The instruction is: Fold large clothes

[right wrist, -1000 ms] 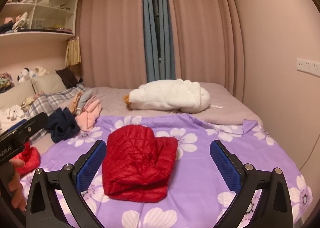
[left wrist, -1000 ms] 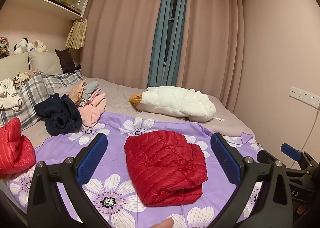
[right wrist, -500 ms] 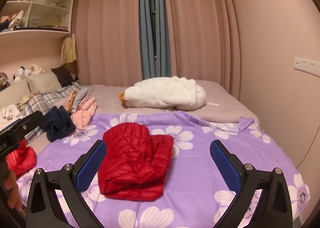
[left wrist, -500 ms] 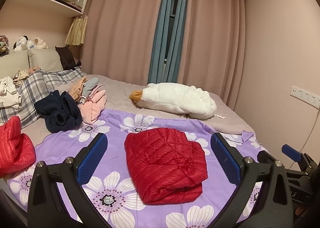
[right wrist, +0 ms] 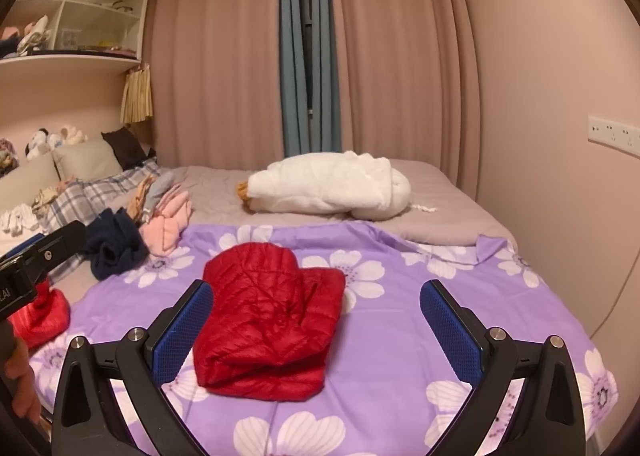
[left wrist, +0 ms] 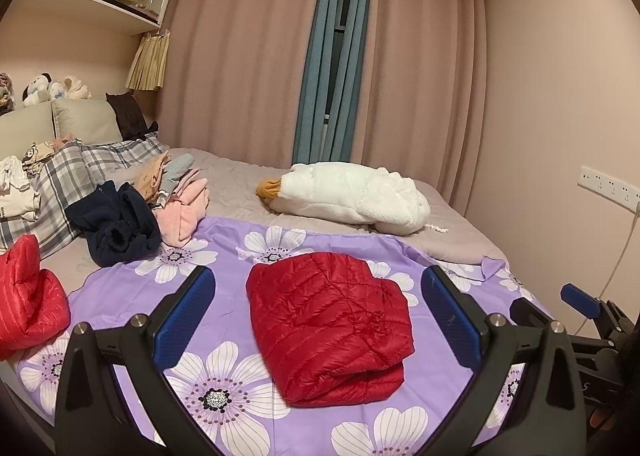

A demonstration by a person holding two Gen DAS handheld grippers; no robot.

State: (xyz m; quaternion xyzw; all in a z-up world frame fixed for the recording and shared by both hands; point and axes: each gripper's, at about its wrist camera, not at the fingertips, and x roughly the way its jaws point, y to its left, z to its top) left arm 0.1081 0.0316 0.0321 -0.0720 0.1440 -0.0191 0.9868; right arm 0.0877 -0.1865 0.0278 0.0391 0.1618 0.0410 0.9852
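Observation:
A red quilted down jacket (left wrist: pixel 328 328) lies folded in a compact bundle on the purple flowered sheet (left wrist: pixel 120 288); it also shows in the right wrist view (right wrist: pixel 268 320). My left gripper (left wrist: pixel 318 316) is open and empty, held above the near edge of the bed with the jacket between its blue pads. My right gripper (right wrist: pixel 316 328) is open and empty, the jacket at its left finger. The right gripper also shows in the left wrist view (left wrist: pixel 580 302), and the left gripper in the right wrist view (right wrist: pixel 44 256).
A second red jacket (left wrist: pixel 24 296) lies bunched at the bed's left edge. A dark navy garment (left wrist: pixel 116 232) and pink clothes (left wrist: pixel 184 207) are piled behind it. A folded white fleece garment (left wrist: pixel 352 199) lies at the far side. Pillows, a shelf, curtains and walls surround the bed.
Both grippers have drawn slightly back and up from the bed, still open. The fingertip seen at the bottom of the left wrist view a second ago is gone. The folded jacket has not moved.

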